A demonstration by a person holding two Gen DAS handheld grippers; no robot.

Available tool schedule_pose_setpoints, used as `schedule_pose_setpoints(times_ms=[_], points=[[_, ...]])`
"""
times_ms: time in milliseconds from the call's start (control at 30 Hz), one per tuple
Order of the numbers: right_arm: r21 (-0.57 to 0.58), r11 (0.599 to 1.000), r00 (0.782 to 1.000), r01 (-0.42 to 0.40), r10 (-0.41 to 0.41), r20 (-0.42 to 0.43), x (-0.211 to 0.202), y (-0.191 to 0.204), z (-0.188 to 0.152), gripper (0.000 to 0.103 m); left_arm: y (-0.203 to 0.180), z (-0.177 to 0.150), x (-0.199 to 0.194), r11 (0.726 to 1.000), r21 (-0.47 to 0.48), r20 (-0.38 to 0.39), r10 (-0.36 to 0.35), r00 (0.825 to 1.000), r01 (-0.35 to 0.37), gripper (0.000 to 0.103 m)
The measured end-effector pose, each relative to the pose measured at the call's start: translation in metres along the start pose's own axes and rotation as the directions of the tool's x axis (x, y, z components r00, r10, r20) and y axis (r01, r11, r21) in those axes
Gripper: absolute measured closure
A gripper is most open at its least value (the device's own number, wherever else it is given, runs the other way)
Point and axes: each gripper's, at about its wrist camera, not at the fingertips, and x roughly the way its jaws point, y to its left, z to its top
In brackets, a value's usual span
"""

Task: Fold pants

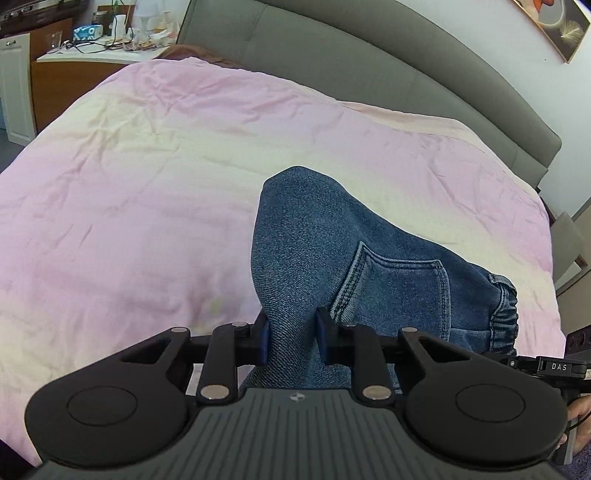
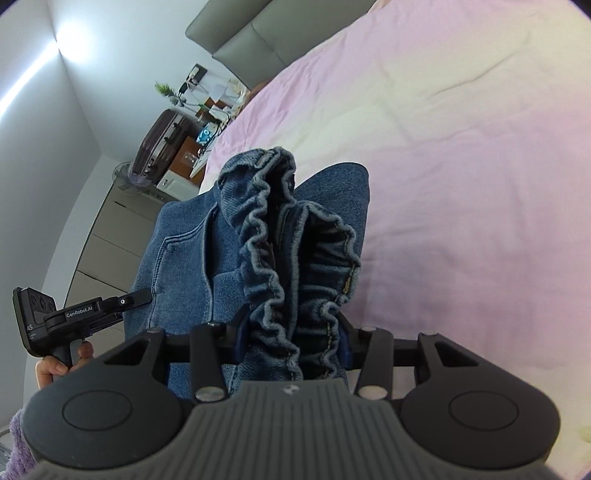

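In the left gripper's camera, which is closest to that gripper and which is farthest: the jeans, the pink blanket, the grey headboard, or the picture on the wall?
1. jeans: pinched in the left gripper.
2. pink blanket: under and around the jeans.
3. grey headboard: behind the blanket.
4. picture: wall, top right, above the headboard; farthest.

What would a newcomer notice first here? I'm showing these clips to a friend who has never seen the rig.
The blue denim pants, bunched up over a pink bedsheet that fills both views. The left gripper pinches a fold of denim; the right gripper clamps the ruffled elastic waistband.
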Motion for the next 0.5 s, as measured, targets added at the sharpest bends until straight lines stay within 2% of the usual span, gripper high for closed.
schedule_pose_setpoints(times_ms=[167, 300, 367, 500], points=[[0.009, 0.999, 0.998, 0.046, -0.046, -0.035, 0.057, -0.003, 0.005, 0.062, 0.041, 0.005, 0.044, 0.999, -0.032, -0.043, -0.002, 0.999, 0.001, 0.076], [0.045, 0.994, 0.992, 0.095, -0.091, -0.083, 0.089, -0.024, 0.006, 0.062, 0.064, -0.006, 0.082, 0.999, -0.042, -0.101, -0.016, 0.995, 0.012, 0.076], [0.063, 0.991, 0.989, 0.115, -0.108, -0.104, 0.102, -0.037, 0.001, 0.062, 0.071, -0.014, 0.100, 1.000, -0.028, -0.123, 0.001, 0.992, -0.004, 0.076], [0.061, 0.990, 0.985, 0.130, -0.122, -0.121, 0.119, -0.050, -0.004, 0.060, 0.088, -0.027, 0.117, 0.999, -0.043, -0.124, -0.018, 0.992, 0.013, 0.070]])
